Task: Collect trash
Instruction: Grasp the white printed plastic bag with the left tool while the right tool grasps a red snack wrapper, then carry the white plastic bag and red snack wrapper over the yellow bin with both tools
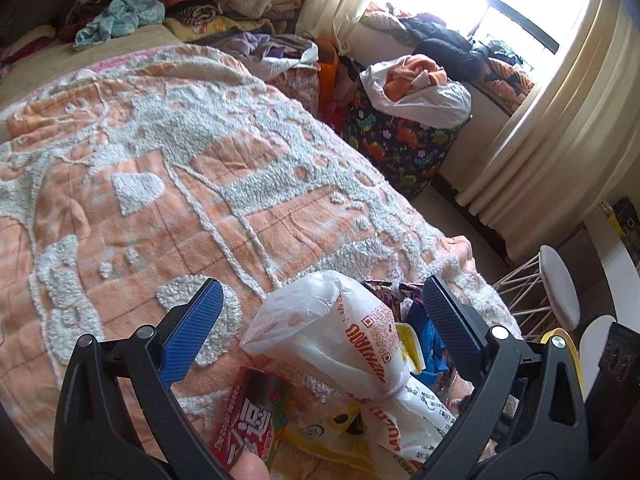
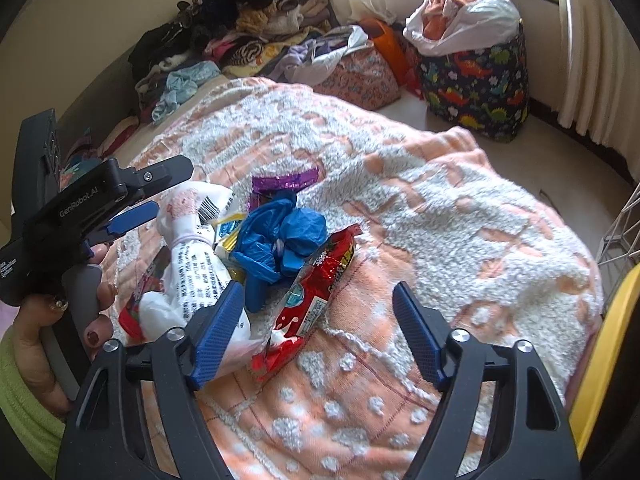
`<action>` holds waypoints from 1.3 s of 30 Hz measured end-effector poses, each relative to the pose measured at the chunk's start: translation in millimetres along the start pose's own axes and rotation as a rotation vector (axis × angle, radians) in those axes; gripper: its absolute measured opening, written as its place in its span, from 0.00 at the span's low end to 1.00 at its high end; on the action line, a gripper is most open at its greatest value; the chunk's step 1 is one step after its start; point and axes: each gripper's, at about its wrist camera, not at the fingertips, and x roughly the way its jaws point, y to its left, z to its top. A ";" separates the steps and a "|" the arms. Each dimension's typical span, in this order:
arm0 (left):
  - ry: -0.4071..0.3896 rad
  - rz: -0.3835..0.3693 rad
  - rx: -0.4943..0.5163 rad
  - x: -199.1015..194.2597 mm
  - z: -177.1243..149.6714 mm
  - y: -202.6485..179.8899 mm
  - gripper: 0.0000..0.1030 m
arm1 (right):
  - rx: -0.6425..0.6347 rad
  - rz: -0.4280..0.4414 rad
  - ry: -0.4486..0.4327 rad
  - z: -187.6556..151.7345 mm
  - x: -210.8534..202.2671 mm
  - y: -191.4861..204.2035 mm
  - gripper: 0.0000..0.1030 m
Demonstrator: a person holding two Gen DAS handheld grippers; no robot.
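Note:
A heap of trash lies on the orange and white bedspread (image 1: 168, 184). A white printed bag tied with a hair band (image 1: 352, 344) lies between the wide-open jaws of my left gripper (image 1: 320, 292), untouched. Beside it lie a red snack box (image 1: 248, 420), a blue crumpled bag (image 2: 280, 240), a red snack wrapper (image 2: 320, 284) and a purple foil strip (image 2: 286, 180). My right gripper (image 2: 320, 292) is open, hovering just over the red wrapper. The left gripper also shows in the right wrist view (image 2: 168, 192), open around the white bag (image 2: 192, 256).
Piles of clothes (image 1: 192, 4) cover the bed's far end. A dinosaur-print basket (image 2: 476, 80) with a white bag of clothes stands on the floor by the curtains (image 1: 532, 128). A white wire stool (image 1: 552, 292) and something yellow (image 2: 604, 360) stand at the bed's near right edge.

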 end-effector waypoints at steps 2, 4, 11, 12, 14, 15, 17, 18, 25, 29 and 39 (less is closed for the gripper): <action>0.008 0.002 0.003 2.7 -1.0 -0.5 0.88 | 0.003 0.007 0.021 1.1 8.5 0.7 0.64; 0.015 0.007 0.008 3.7 -2.6 -0.8 0.84 | 0.014 0.019 0.042 1.0 15.5 0.9 0.58; 0.047 0.009 0.019 8.5 -8.9 -0.5 0.76 | 0.035 0.024 0.080 -2.9 28.4 -4.4 0.33; 0.050 0.009 0.013 9.1 -9.9 0.9 0.72 | 0.034 0.020 0.079 -3.8 27.8 -6.0 0.27; 0.054 0.000 0.007 9.2 -10.8 1.2 0.67 | 0.042 0.020 0.080 -5.5 27.0 -10.3 0.20; 0.054 -0.001 0.009 9.0 -11.1 0.4 0.66 | 0.048 0.024 0.078 -6.2 26.0 -12.4 0.18; 0.056 -0.003 0.019 8.6 -11.7 -2.4 0.63 | 0.053 0.028 0.071 -7.9 23.1 -14.7 0.16; 0.056 -0.008 0.020 8.2 -11.5 -3.7 0.60 | 0.053 0.030 0.067 -9.0 21.0 -15.1 0.16; 0.044 -0.028 0.040 0.9 -10.0 -13.3 0.53 | 0.054 0.042 0.048 -14.0 8.6 -15.5 0.15; 0.032 -0.032 0.045 -5.5 -8.4 -16.9 0.50 | 0.060 0.044 0.030 -15.7 -1.6 -17.7 0.15; 0.001 -0.045 0.067 -24.6 -6.5 -33.5 0.48 | 0.061 0.051 -0.024 -16.3 -29.5 -18.1 0.14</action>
